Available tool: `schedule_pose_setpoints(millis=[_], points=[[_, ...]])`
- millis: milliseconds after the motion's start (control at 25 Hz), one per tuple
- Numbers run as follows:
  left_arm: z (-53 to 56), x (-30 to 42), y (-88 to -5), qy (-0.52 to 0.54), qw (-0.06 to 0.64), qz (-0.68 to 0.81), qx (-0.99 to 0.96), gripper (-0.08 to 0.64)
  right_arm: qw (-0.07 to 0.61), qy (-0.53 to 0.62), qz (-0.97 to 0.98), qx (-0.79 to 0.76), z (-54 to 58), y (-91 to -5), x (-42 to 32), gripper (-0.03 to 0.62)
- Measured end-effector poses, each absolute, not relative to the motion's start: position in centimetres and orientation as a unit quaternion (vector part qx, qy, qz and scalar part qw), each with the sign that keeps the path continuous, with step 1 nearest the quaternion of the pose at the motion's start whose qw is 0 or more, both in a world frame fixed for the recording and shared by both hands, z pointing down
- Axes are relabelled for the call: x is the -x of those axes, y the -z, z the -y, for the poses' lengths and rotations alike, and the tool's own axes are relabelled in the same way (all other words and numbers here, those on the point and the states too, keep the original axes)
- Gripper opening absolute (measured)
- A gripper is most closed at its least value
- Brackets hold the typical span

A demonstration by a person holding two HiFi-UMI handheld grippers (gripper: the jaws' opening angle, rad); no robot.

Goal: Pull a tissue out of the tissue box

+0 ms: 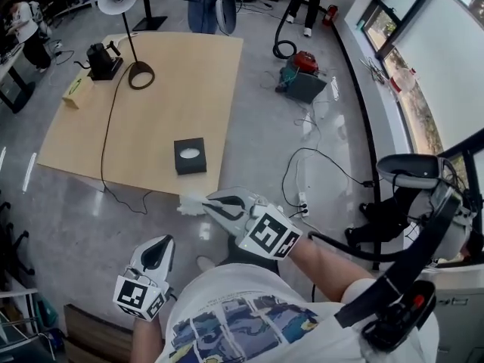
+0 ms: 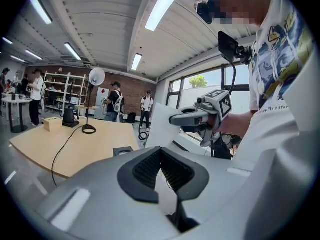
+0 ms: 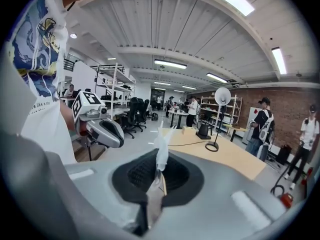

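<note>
- Left gripper (image 1: 160,242): jaws together, nothing between them. It sits low beside the torso.
- Right gripper (image 1: 207,201): jaws pinched tight on a white tissue (image 1: 190,202), which juts past the tips, clear of the box.
- Tissue box (image 1: 190,156): well ahead of both grippers, on the table (image 1: 174,74).
- Judgement: the pull looks done. Hold a firm pinch, no jerks.
- Hidden: how much tissue lies inside the jaws. The box opening is too small to read.
</note>
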State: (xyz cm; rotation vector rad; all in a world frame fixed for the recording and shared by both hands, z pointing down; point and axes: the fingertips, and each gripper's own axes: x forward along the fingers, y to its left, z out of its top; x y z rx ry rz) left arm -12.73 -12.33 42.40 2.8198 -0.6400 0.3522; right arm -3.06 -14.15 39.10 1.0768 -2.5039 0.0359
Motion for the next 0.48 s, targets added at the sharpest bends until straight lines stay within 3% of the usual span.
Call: schedule_pose_setpoints(millis=[480], points=[[12.88, 12.58, -42.82, -0.119, 0.118, 0.222, -0.961, 0.006, 0.213, -0.012, 0.903, -0.372, 15.05, -39.33, 3.34, 0.003]])
